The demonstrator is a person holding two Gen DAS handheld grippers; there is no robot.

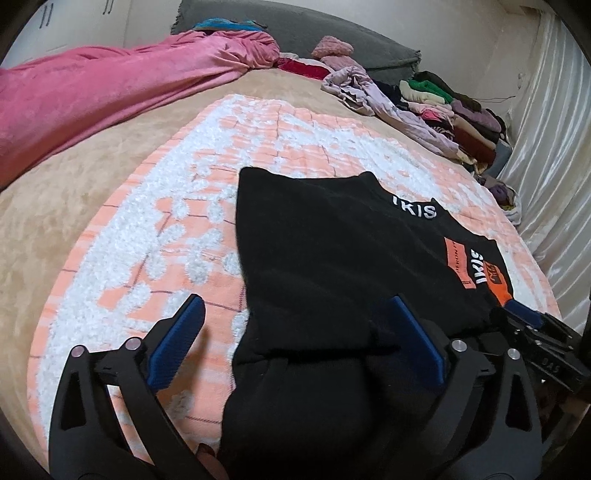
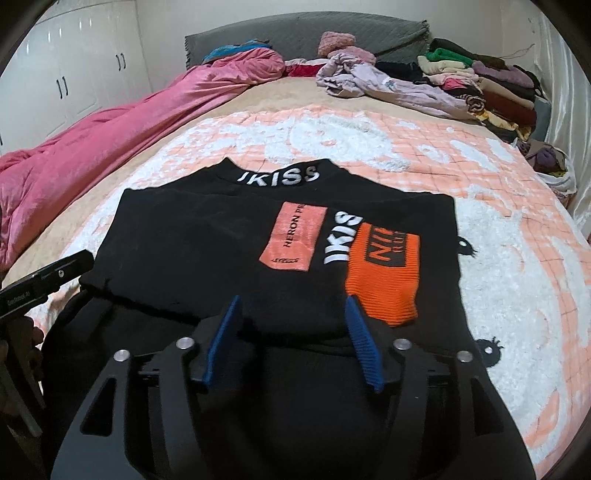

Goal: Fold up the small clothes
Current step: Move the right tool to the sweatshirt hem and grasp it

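Both claws are standing apart, gripping nothing, at the near hem of the black knitted sweater with orange patches (image 2: 207, 236). The left claw (image 1: 295, 332) and right claw (image 2: 293, 325) are pointing along its long axis toward the collar.

Both wrist views look forward and steeply down along their own tongs, close over the black top (image 2: 221, 236) on the bed (image 2: 258, 99). The left tongs (image 1: 295, 325) sit at its left edge; the right tongs (image 2: 293, 325) face its front squarely. Both share the top, perhaps each other's frame, and the headboard (image 1: 295, 26) beyond.
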